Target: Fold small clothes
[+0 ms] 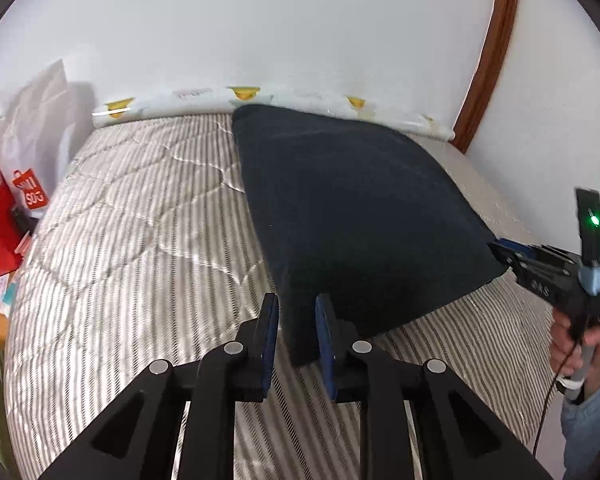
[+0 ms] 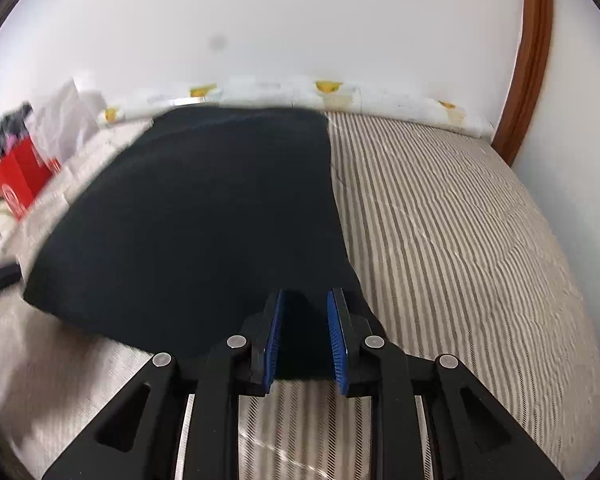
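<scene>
Both claws, left (image 1: 297, 316) and right (image 2: 305, 312), narrowly pinch dark cloth (image 1: 352, 208)

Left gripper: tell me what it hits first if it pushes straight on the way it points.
The dark cloth: its near corner already sits between the left gripper's pads. Beyond lies the striped bed cover, though depth is hard to judge.

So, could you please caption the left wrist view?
Both grippers, left gripper and right gripper, pinch a dark cloth over a striped bed.
</scene>
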A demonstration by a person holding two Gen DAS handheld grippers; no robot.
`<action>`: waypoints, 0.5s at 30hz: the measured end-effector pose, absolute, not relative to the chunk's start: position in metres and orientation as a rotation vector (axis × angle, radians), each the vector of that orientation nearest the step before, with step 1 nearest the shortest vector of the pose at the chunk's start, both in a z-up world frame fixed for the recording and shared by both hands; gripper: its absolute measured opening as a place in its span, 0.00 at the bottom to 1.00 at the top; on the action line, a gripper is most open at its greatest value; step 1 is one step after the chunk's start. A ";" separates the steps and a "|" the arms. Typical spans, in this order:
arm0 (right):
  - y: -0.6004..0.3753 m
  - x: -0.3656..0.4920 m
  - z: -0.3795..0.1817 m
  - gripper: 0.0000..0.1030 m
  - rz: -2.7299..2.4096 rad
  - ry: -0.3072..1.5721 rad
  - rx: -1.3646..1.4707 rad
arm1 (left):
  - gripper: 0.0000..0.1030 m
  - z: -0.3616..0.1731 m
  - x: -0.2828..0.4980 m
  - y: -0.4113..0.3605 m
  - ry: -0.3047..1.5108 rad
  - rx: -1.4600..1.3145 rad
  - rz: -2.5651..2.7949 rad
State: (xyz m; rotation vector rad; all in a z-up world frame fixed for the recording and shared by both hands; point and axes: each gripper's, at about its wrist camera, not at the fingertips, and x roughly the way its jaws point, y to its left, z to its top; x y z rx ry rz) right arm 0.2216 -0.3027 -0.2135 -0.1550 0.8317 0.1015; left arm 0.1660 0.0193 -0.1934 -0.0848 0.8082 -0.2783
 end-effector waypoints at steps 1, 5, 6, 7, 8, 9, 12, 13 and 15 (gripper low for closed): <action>-0.303 0.219 -0.215 0.22 0.089 0.840 -0.174 | 0.20 -0.197 0.168 0.017 0.821 -0.070 -0.280; -0.316 0.210 -0.210 0.22 0.090 0.868 -0.188 | 0.23 -0.199 0.165 0.011 0.833 -0.010 -0.304; -0.319 0.210 -0.205 0.23 0.093 0.862 -0.182 | 0.23 -0.193 0.167 0.014 0.815 -0.033 -0.308; -0.322 0.211 -0.202 0.23 0.096 0.854 -0.177 | 0.23 -0.186 0.171 0.018 0.794 -0.056 -0.313; -0.322 0.214 -0.197 0.23 0.097 0.841 -0.168 | 0.24 -0.183 0.174 0.019 0.787 -0.063 -0.314; -0.321 0.219 -0.192 0.24 0.101 0.830 -0.166 | 0.24 -0.179 0.185 0.019 0.787 -0.054 -0.300; -0.310 0.241 -0.179 0.31 0.126 0.795 -0.168 | 0.24 -0.177 0.211 0.015 0.802 -0.029 -0.272; -0.303 0.252 -0.177 0.34 0.144 0.779 -0.174 | 0.24 -0.179 0.218 0.014 0.812 -0.025 -0.270; -0.292 0.270 -0.178 0.37 0.158 0.775 -0.179 | 0.24 -0.182 0.235 0.010 0.823 -0.016 -0.258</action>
